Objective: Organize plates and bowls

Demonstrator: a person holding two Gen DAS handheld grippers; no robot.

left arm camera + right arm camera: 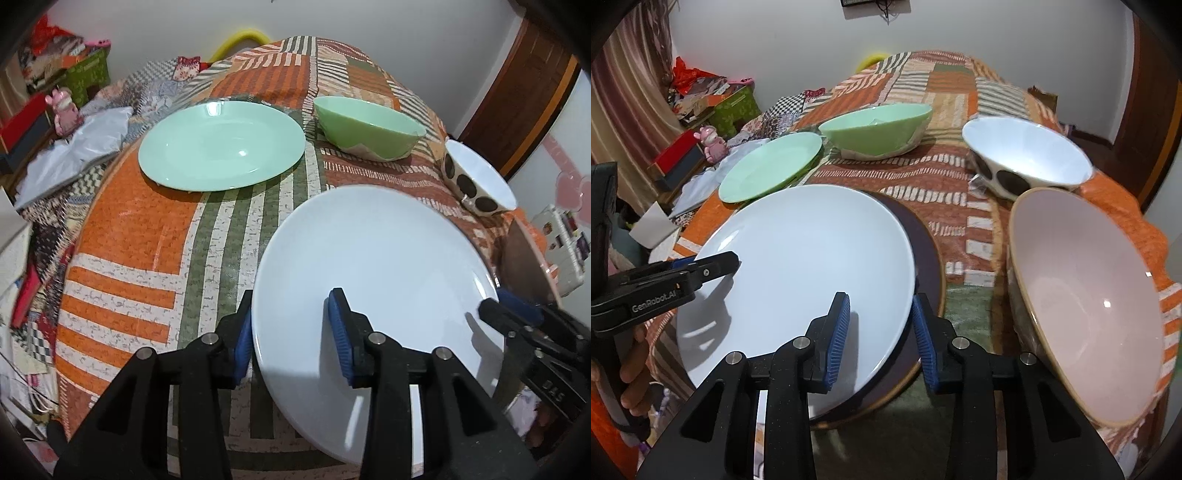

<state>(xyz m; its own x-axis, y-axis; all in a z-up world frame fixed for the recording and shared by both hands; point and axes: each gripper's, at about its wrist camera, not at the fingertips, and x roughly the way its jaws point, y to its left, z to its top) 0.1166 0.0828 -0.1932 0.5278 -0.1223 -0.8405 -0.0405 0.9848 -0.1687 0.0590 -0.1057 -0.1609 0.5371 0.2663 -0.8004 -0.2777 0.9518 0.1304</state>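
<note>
Both grippers' blue pads straddle white plate, hiding most of dark plate underneath.

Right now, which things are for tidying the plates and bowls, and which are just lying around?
For the job:
white plate
dark plate under it
green plate
green bowl
spotted bowl
pink bowl

Just lying about:
pink toy
green box
red box
grey plastic bag
</note>
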